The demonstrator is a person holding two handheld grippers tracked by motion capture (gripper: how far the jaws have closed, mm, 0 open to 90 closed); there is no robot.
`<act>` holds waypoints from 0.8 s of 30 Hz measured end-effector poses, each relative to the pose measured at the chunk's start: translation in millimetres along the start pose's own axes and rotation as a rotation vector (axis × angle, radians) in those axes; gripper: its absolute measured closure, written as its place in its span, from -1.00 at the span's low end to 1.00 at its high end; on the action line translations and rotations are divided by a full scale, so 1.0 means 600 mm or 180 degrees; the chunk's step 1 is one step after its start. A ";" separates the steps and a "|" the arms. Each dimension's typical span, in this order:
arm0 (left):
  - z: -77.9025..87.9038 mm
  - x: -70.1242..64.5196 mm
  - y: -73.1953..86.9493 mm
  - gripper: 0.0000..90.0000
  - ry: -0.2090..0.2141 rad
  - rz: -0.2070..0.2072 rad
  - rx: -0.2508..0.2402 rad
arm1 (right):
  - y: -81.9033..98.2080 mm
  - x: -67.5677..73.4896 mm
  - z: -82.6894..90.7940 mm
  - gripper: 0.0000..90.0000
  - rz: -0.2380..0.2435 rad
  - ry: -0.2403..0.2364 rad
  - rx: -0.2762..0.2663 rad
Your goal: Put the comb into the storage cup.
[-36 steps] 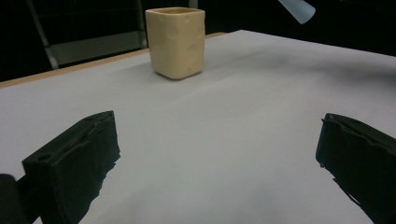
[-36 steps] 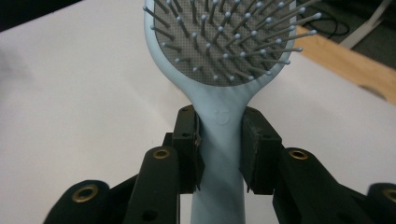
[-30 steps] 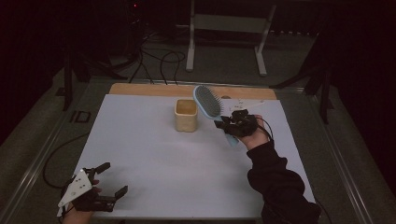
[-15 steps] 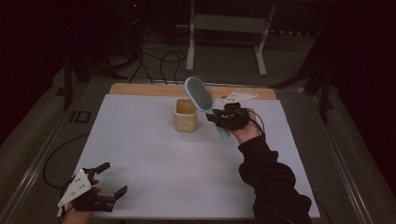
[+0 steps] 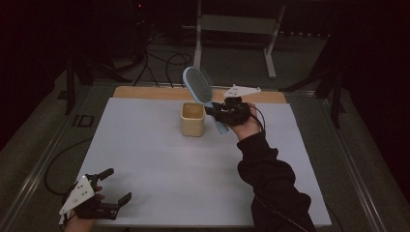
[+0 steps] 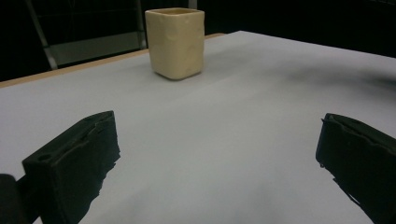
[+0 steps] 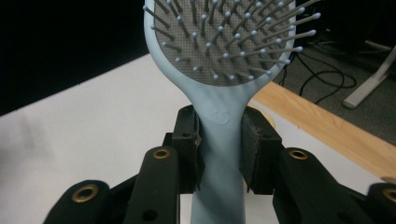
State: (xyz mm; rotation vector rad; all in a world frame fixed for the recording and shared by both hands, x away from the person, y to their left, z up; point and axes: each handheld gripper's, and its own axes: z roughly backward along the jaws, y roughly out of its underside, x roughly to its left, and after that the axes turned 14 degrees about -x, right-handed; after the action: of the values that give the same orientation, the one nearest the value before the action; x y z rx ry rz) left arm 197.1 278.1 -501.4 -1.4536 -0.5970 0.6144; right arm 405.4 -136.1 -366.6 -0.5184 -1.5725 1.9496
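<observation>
The right claw [image 7: 219,140] pinches the light, stiff, probably slippery plastic hairbrush [image 7: 224,56] at its neck, a sound hold, while the left claw [image 6: 215,154] rests spread.

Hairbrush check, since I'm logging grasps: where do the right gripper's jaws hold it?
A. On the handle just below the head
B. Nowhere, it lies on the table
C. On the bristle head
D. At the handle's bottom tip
A: in the right gripper view, the right gripper clamps the hairbrush on its handle just below the bristle head.
</observation>
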 end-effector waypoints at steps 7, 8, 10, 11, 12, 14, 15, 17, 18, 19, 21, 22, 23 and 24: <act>0.000 0.000 -0.001 -1.00 0.0006 0.0018 -0.0012 | -0.013 0.002 -0.022 0.56 -0.0019 -0.0022 -0.0171; 0.000 0.000 -0.001 -1.00 0.0004 0.0019 -0.0014 | -0.014 0.003 -0.025 0.56 -0.0026 -0.0012 -0.0190; 0.001 0.000 0.000 -1.00 0.0003 0.0023 -0.0010 | -0.017 0.004 -0.031 0.56 -0.0018 -0.0006 -0.0230; 0.001 0.000 0.000 -1.00 0.0003 0.0016 -0.0005 | -0.019 0.004 -0.033 0.56 -0.0008 0.0005 -0.0265; 0.001 0.000 0.000 -1.00 0.0006 0.0017 -0.0006 | -0.021 0.003 -0.036 0.56 -0.0034 0.0002 -0.0283; 0.001 0.001 0.000 -1.00 0.0009 0.0021 -0.0011 | -0.024 0.002 -0.041 0.56 -0.0035 0.0030 -0.0316; 0.001 0.001 0.000 -1.00 0.0009 0.0019 -0.0006 | -0.026 0.001 -0.043 0.56 -0.0056 0.0021 -0.0309; 0.001 0.000 0.000 -1.00 0.0010 0.0022 -0.0014 | -0.028 0.001 -0.048 0.56 -0.0052 0.0062 -0.0314; 0.000 0.000 -0.001 -1.00 0.0009 0.0023 -0.0017 | -0.029 0.001 -0.051 0.56 -0.0073 0.0042 -0.0318; 0.000 0.000 -0.001 -1.00 0.0011 0.0029 -0.0023 | -0.029 0.002 -0.053 0.56 -0.0085 0.0037 -0.0337; 0.001 0.000 -0.001 -1.00 0.0009 0.0037 -0.0025 | -0.030 0.003 -0.058 0.56 -0.0056 0.0069 -0.0369; 0.001 0.000 -0.001 -1.00 0.0007 0.0039 -0.0027 | -0.029 0.002 -0.061 0.56 -0.0043 0.0066 -0.0406; 0.001 0.000 -0.001 -1.00 0.0010 0.0051 -0.0027 | -0.028 0.003 -0.063 0.56 -0.0062 0.0072 -0.0438; 0.001 0.001 -0.001 -1.00 0.0012 0.0063 -0.0034 | -0.028 0.002 -0.066 0.56 -0.0063 0.0073 -0.0466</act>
State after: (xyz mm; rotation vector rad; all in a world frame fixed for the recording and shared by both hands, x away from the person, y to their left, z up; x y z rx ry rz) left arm 197.2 278.9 -500.7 -1.4719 -0.5846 0.6246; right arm 432.1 -103.2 -359.5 -0.5805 -1.7080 1.8165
